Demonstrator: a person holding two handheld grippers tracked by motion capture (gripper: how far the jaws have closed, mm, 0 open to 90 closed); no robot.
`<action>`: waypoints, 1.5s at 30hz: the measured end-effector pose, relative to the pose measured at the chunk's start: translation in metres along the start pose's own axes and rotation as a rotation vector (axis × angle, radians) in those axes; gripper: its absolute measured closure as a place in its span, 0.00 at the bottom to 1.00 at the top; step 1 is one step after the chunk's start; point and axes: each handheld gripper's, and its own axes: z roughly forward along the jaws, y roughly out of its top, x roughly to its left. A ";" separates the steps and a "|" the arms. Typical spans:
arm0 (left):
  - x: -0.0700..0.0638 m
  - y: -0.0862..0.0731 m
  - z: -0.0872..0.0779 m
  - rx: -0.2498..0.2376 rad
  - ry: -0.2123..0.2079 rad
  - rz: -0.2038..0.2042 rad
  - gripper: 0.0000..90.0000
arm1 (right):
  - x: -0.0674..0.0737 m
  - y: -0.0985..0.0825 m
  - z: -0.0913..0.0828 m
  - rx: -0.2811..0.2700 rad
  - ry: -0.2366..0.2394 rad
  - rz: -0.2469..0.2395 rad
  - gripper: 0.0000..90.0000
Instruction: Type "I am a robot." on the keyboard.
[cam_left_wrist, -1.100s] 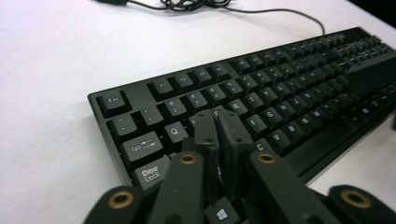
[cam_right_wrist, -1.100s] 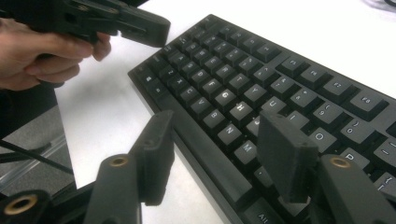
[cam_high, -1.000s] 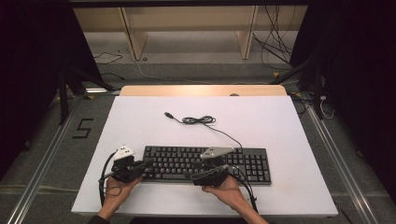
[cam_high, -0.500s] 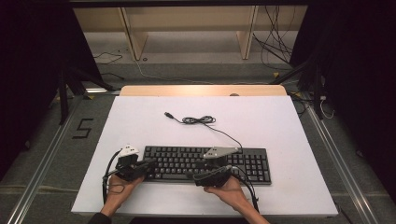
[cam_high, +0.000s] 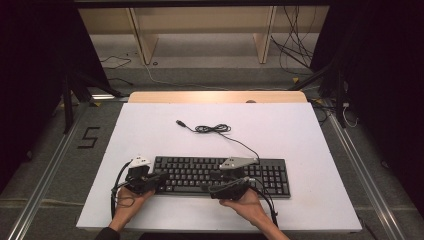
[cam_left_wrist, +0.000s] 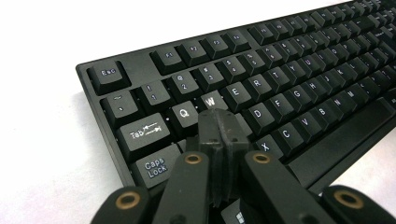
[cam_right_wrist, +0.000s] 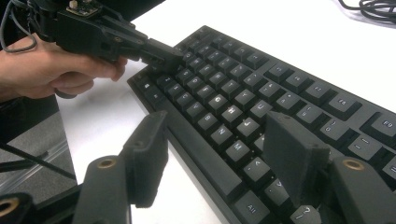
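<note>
Your left gripper (cam_left_wrist: 219, 128), fingers pressed together, rests on the black keyboard (cam_high: 220, 174) at the surface's (cam_high: 300, 130) near edge (legends: Esc, Tab, Caps Lock). Your right gripper (cam_right_wrist: 219, 158) fingers spread wide.

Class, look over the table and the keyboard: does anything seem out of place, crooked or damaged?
Nothing stands out. The keyboard lies flat and square on the table, its keys look intact, and its unplugged cable rests loosely coiled behind it.

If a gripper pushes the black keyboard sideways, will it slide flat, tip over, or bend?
The keyboard looks rigid, low and flat, so it would probably slide on the smooth white table without tipping. Its loose coiled cable is floppy and would likely trail behind.
</note>
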 end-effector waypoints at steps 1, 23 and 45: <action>0.000 0.000 0.000 0.000 0.003 0.002 0.99 | 0.000 0.000 0.000 -0.001 0.001 -0.001 0.46; -0.007 0.000 -0.022 -0.117 -0.072 -0.021 0.56 | -0.006 0.003 0.001 -0.007 -0.033 -0.014 0.75; -0.013 -0.002 -0.033 -0.181 -0.120 -0.011 0.34 | -0.012 0.005 0.018 0.056 -0.046 0.006 1.00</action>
